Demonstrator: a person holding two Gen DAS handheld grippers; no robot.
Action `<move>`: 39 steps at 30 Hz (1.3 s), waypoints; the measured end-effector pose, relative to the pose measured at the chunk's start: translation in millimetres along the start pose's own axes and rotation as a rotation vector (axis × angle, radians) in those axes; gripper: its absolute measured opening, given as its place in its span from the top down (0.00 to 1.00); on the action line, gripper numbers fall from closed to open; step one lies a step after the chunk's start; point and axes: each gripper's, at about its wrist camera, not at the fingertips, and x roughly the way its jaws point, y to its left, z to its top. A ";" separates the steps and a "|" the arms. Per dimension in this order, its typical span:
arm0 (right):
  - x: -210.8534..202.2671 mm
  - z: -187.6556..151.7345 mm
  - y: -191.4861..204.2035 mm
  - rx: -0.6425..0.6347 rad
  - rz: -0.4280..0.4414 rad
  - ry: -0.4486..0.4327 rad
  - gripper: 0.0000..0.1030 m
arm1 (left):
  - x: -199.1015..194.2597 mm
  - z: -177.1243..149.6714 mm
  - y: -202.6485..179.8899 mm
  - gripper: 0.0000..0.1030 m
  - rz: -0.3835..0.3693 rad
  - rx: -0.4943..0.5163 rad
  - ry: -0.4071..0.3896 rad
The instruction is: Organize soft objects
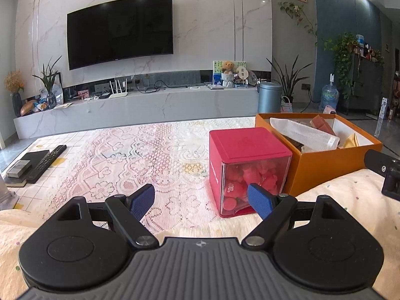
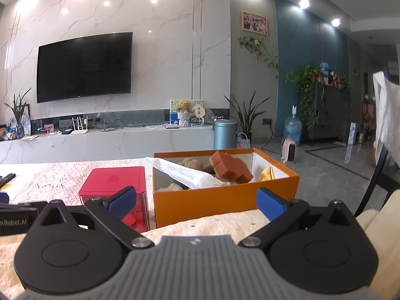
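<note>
An orange box (image 1: 325,160) (image 2: 212,200) stands on the lace-covered table (image 1: 140,155). It holds a white cloth (image 2: 187,172), a brown plush toy (image 2: 193,163), reddish-brown sponge blocks (image 2: 228,168) and a yellow soft item (image 2: 267,173). A red cube box (image 1: 246,170) (image 2: 117,182) with a clear front, full of red soft pieces, stands left of it. My left gripper (image 1: 201,201) is open and empty in front of the red cube. My right gripper (image 2: 196,201) is open and empty in front of the orange box.
Two remotes and a dark flat box (image 1: 37,161) lie at the table's left edge. A cream blanket (image 2: 212,225) lies under both grippers. A TV console (image 1: 140,105), a bin (image 1: 268,98) and plants stand beyond the table. A chair with a white cloth (image 2: 386,115) stands at right.
</note>
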 end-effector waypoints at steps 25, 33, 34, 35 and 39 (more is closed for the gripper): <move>1.5 -1.8 2.1 0.002 0.003 0.013 0.03 | -4.1 4.2 1.0 0.04 0.006 -0.004 0.005; 1.9 -0.1 2.0 0.000 0.005 0.020 0.03 | -4.0 4.1 0.7 0.04 0.005 -0.005 0.014; 2.0 -0.2 2.0 0.000 0.005 0.021 0.03 | -4.0 4.1 0.6 0.04 0.005 -0.005 0.014; 2.0 -0.3 2.1 0.001 0.005 0.022 0.03 | -4.0 4.1 0.6 0.04 0.005 -0.005 0.014; 1.4 0.0 2.1 -0.001 0.005 0.022 0.03 | -4.0 3.9 0.7 0.04 0.006 -0.006 0.014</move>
